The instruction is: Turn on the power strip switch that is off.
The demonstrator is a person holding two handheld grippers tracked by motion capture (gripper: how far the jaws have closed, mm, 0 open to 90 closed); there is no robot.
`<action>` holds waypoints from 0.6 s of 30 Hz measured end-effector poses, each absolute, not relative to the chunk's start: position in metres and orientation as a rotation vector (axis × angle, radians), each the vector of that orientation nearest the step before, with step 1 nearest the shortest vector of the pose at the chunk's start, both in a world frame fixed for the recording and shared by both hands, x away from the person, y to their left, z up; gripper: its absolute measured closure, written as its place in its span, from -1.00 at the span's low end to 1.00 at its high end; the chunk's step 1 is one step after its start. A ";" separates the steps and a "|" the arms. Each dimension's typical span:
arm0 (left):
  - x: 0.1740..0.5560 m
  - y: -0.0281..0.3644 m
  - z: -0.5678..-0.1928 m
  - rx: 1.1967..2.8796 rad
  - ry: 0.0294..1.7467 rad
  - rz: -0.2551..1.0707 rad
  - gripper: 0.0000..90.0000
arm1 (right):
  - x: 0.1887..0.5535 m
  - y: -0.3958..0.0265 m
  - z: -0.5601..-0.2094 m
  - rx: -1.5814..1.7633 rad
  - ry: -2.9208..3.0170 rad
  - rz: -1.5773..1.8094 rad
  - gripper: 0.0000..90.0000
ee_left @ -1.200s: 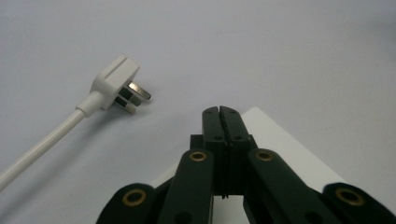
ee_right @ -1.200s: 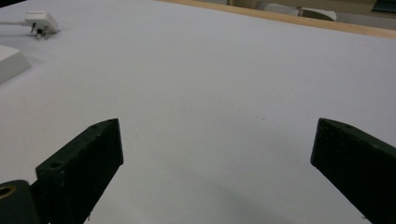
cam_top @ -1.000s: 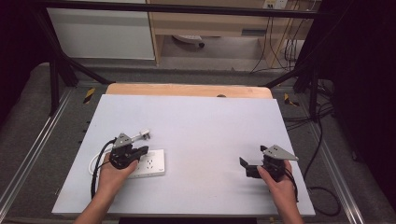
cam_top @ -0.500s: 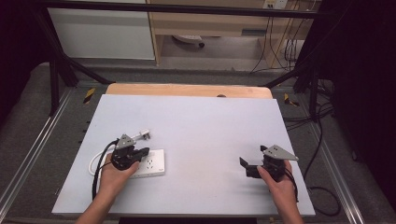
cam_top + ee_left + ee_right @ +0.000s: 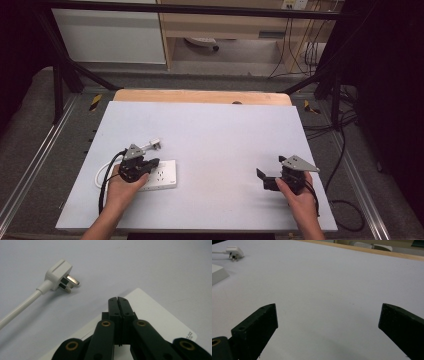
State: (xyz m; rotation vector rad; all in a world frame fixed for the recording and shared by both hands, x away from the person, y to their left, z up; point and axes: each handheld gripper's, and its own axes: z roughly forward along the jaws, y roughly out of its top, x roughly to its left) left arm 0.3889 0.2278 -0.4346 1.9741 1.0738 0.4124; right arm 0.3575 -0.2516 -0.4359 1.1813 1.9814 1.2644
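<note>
Your left tongs (image 5: pixel 117 300) sit closed, empty, over the strip (image 5: pixel 160 317); right tongs (image 5: pixel 328 322) gape. Grip the light, rigid plug (image 5: pixel 58 272) by its body.

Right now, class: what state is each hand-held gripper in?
Left hand-held gripper: shut, holding nothing, over the power strip.
Right hand-held gripper: open, empty, above the table.

White power strip (image 5: pixel 161 174) flat on table, unplugged white plug (image 5: pixel 154 144) just beyond
</note>
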 end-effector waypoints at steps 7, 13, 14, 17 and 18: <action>0.389 0.228 -0.435 1.974 1.075 0.413 1.00 | 0.357 -0.252 -0.436 1.179 1.981 1.265 -0.94; 0.389 0.228 -0.435 1.973 1.080 0.412 1.00 | 0.357 -0.251 -0.436 1.179 1.982 1.265 -0.94; 0.389 0.228 -0.435 1.973 1.082 0.413 1.00 | 0.357 -0.251 -0.436 1.178 1.982 1.264 -0.94; 0.389 0.228 -0.435 1.971 1.082 0.407 1.00 | 0.357 -0.252 -0.436 1.179 1.982 1.263 -0.94; 0.389 0.228 -0.435 1.970 1.082 0.406 1.00 | 0.357 -0.252 -0.436 1.180 1.982 1.264 -0.94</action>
